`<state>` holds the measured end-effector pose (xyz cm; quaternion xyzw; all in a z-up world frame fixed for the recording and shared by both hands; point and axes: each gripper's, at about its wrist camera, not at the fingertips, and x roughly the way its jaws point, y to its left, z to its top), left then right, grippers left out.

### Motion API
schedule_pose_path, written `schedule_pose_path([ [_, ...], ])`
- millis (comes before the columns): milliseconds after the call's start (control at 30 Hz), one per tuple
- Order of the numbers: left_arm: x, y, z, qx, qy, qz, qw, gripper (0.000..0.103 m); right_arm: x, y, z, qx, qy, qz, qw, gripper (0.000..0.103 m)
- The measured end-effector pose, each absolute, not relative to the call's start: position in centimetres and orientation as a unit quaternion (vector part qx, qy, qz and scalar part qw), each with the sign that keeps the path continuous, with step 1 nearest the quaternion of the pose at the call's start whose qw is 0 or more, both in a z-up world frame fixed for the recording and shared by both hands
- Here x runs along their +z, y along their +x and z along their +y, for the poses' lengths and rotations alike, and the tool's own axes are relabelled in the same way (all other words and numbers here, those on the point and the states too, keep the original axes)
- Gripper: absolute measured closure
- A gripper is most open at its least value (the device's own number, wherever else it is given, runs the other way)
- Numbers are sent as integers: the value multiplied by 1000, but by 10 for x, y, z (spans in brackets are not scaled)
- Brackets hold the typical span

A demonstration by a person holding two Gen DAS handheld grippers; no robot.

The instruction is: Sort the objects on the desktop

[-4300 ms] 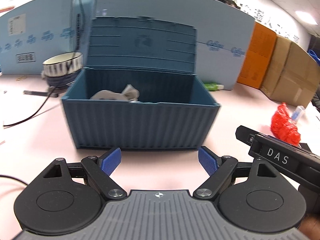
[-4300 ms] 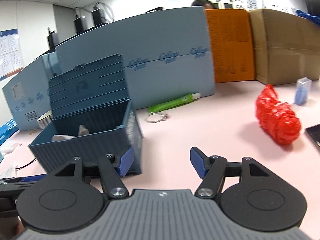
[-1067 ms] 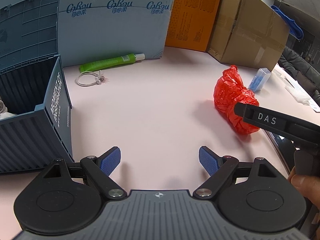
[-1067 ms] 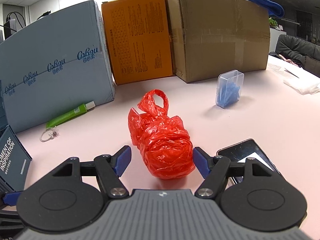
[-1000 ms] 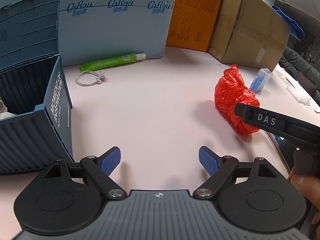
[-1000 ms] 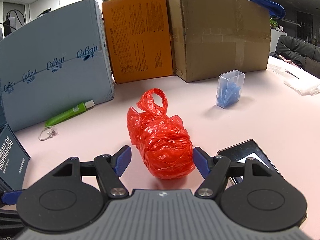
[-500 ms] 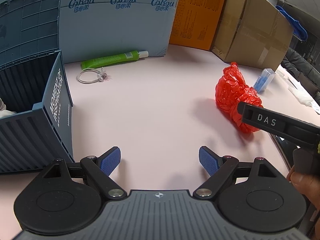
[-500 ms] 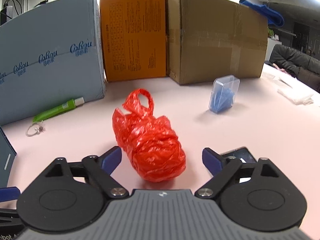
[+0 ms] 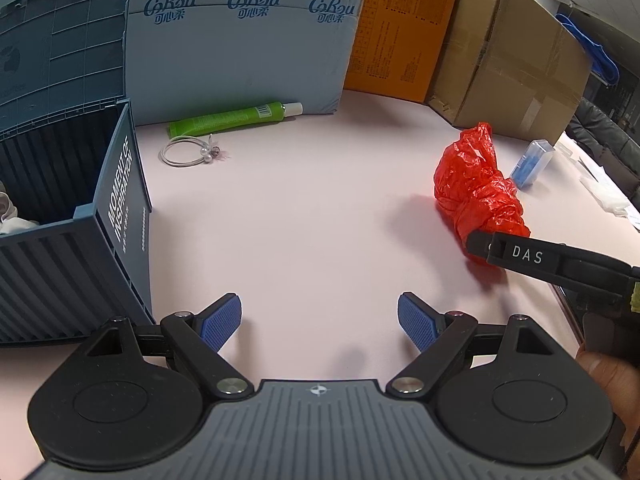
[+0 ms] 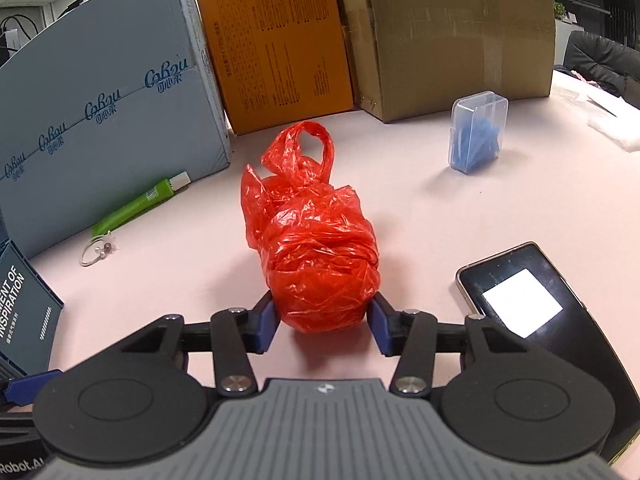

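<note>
The right gripper [image 10: 322, 322] is down on the pink desk [image 10: 420, 216], jaws closing, and the crumpled red plastic bag [image 10: 316, 248] sits right between them. Both blue pads [image 10: 267, 322] are against the near end of the bag, one on each side, and the plastic bulges out above them. The bag lies on the desk with its knotted handles sticking up at the far end.

Over on the left, the left gripper [image 9: 319, 322] hangs above bare desk with its fingers spread wide and nothing between them. From that side you can see the right tool's black arm reaching in to the bag [image 9: 478, 192].

Just right of the bag lies a black phone [image 10: 536, 312] with a white square lit on its screen. Further back stands a small clear box of blue pieces [image 10: 478, 134]. To the left, a green tube [image 9: 232, 118] lies along the foot of a pale blue carton [image 9: 240, 48], with a wire ring with beads [image 9: 190, 152] just in front of it. The dark blue storage box [image 9: 120, 196] stands open at the far left, lid up, well apart from the bag. An orange box [image 10: 276, 40] and a brown cardboard box [image 10: 452, 28] line the back of the desk.
</note>
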<state>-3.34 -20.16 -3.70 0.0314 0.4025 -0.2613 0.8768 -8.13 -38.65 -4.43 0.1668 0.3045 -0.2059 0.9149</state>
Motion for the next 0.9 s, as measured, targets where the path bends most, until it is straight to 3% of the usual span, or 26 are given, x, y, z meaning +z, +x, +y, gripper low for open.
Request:
schedule_pose_path([
  [900,-36,-47,-192,-268,40,409,872,20,-42,-111,-351,-145,139,332,922,55],
])
